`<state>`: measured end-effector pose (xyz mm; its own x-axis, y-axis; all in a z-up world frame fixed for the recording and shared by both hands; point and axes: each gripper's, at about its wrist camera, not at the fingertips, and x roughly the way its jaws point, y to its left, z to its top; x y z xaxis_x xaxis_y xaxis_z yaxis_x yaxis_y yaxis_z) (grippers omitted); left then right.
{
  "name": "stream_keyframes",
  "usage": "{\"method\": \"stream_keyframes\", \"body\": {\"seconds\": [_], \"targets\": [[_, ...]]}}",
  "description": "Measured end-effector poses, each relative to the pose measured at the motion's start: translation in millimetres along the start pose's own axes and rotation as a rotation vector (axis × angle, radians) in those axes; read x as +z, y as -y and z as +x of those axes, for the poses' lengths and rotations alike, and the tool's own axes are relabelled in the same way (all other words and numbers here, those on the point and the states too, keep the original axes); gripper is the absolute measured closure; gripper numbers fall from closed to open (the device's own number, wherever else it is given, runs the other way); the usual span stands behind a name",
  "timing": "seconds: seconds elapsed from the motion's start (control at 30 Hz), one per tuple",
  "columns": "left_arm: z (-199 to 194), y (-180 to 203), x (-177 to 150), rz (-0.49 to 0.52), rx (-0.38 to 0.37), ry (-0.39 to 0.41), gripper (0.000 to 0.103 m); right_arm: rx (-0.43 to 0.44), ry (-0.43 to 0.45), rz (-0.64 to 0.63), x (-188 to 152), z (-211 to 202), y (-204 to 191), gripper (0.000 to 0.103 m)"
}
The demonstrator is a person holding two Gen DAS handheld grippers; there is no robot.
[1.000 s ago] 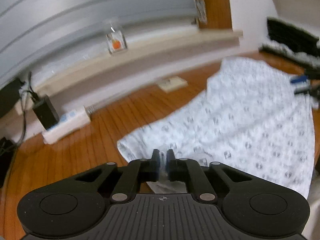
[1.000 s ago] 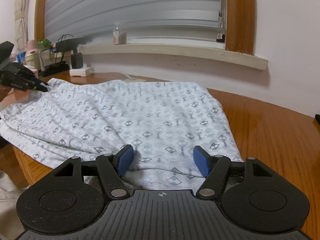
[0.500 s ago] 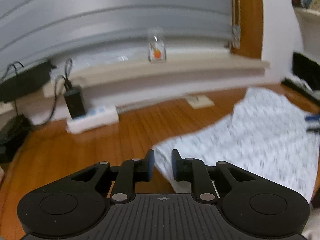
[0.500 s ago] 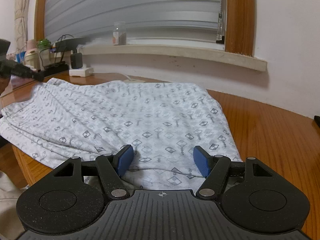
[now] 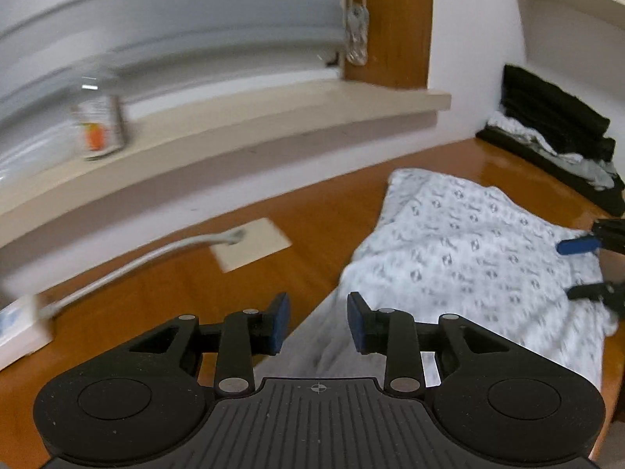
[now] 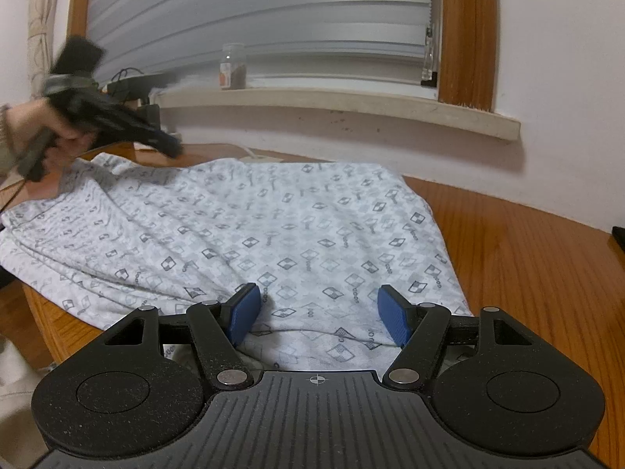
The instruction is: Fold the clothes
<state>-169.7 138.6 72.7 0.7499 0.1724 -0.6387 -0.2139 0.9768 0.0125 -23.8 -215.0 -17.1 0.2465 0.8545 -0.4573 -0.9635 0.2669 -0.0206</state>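
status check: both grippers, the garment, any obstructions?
Left gripper jaws opening, nothing pinched, above garment edge. Right gripper open over near hem. Patterned garment spread on wooden table, not yet folded. Nothing on the cloth.

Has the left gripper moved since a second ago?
Yes. In the right wrist view the left gripper has lifted off the patterned garment and shifted right toward the windowsill, its jaws opening, empty.

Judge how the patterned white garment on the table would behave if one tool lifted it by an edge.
The patterned garment would probably sag and drape: it lies limp, with soft creases along its left side. It looks thin, so likely light. On the glossy wooden table it may slide if pushed rather than lifted.
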Motion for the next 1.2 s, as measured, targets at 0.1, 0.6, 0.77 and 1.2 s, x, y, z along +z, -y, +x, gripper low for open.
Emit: {"method": "stream_keyframes", "body": {"seconds": [0.1,0.6,0.77,1.2], "targets": [[31.0,5.0,12.0,0.012,-0.022,-0.033,0.071,-0.003,0.002,-0.003,-0.1,0.0,-0.4,0.037],[-7.4,-8.4,-5.3,-0.022,0.095,0.047,0.055,-0.014,0.016,-0.023,-0.8,-3.0,-4.3,0.037],[-28.4,7.7,-11.3,-0.025,0.074,0.093,0.033,-0.023,0.037,-0.001,3.5,-7.5,-1.4,0.036],[36.1,98.2,4.3,0.132,-0.069,0.012,0.032,-0.015,-0.056,0.035,37.4,19.6,31.2,0.055]]}}
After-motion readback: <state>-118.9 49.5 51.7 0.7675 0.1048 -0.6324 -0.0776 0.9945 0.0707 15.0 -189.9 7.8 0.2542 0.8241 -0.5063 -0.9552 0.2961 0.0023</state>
